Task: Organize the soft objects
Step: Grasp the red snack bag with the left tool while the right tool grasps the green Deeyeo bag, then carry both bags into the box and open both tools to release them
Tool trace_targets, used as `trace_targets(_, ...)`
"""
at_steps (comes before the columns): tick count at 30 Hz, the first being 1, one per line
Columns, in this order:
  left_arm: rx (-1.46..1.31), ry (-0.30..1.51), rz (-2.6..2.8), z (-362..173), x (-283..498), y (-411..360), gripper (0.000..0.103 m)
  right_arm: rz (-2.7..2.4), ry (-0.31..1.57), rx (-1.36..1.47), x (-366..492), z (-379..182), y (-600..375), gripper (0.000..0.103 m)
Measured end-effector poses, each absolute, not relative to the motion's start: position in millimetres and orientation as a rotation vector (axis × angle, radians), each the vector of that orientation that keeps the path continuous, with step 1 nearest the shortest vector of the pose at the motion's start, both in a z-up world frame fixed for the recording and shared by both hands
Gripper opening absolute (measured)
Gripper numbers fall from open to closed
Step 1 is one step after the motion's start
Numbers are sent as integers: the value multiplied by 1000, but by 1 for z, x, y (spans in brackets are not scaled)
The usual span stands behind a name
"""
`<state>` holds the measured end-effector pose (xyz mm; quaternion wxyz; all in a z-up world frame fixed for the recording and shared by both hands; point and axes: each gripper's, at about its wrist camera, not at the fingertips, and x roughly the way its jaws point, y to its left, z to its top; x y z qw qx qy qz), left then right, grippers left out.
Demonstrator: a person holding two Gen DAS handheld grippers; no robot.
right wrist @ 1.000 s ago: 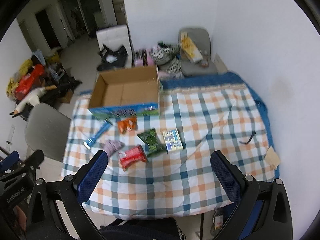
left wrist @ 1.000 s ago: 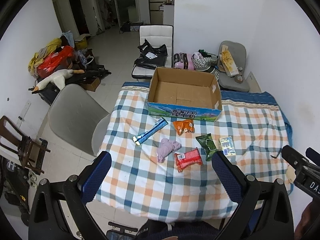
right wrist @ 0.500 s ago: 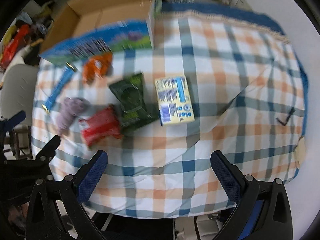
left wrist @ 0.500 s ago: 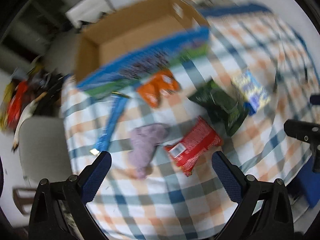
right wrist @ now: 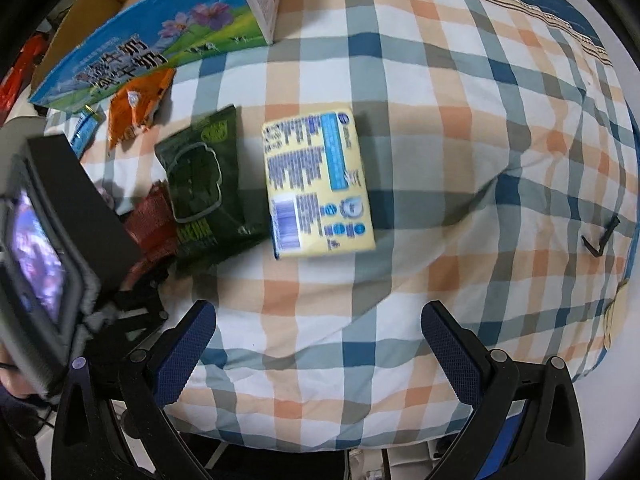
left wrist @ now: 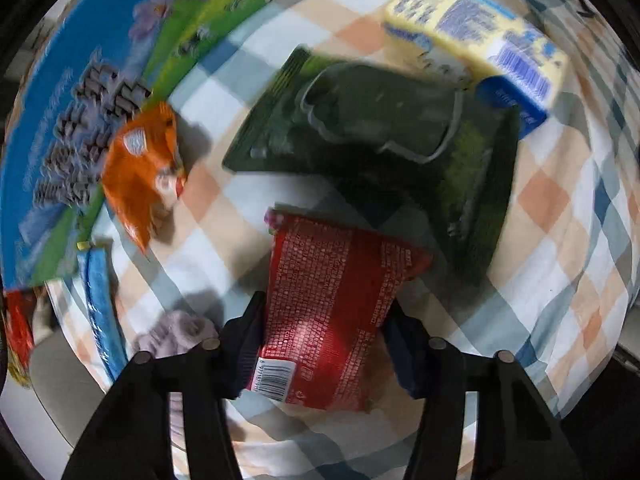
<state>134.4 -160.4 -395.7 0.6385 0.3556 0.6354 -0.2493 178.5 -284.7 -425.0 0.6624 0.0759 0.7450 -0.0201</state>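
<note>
Fingers of your left gripper (left wrist: 326, 320) straddle the red packet (left wrist: 332, 300), grip unclear; your right gripper (right wrist: 318, 330) hovers spread, yellow pack (right wrist: 316, 184) ahead.

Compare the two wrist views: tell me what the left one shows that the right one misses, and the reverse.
Only the left wrist view shows the left tongs closed around the red packet and the purple soft item.

Only the right wrist view shows the right tongs open over bare tablecloth, the box's cardboard inside and a small black object.

Both show the green pouch, yellow pack, orange packet, blue tube and box.
</note>
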Motion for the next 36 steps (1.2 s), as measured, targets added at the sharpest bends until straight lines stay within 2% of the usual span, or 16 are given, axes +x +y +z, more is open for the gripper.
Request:
trace_targets(3,681,1500,-484,-389,141,-143,49,-11,1671,184,189,-423,-278,103)
trace_targets(8,145,1761,-99,-385,162,-62,48,50,1671,213,220,-430,-252,103)
trace_targets(12,-86,1791,-13,-386,166,-28,49,82,1725,201,249,-451,-226,96)
trace_targets(15,-64,1785,-34,-382,162,-22,50,88,1771,166,261,-470,-212,84)
trace_targets(16,-46,1785,-46,-383,160,-22,50,93,1794,162,263,-478,-207,75)
trace_targets(17,-21,1788,-61,-384,158,-21,50,87,1820,152,263,-485,-204,60)
trace_targets(19,-1,1784,-83,-384,154,-17,51,72,1865,146,258,-495,-200,41)
trace_targets(20,-4,1784,-87,-383,153,-18,51,68,1879,152,253,-497,-200,39)
trace_targets(27,-3,1764,-88,-379,133,-14,50,86,1951,154,194,-489,-193,39)
trace_targets(31,54,1760,-104,-382,127,-15,51,67,1913,167,184,-487,-191,48)
trace_targets(36,52,1735,-75,-372,124,-16,46,57,1886,208,171,-473,-194,47)
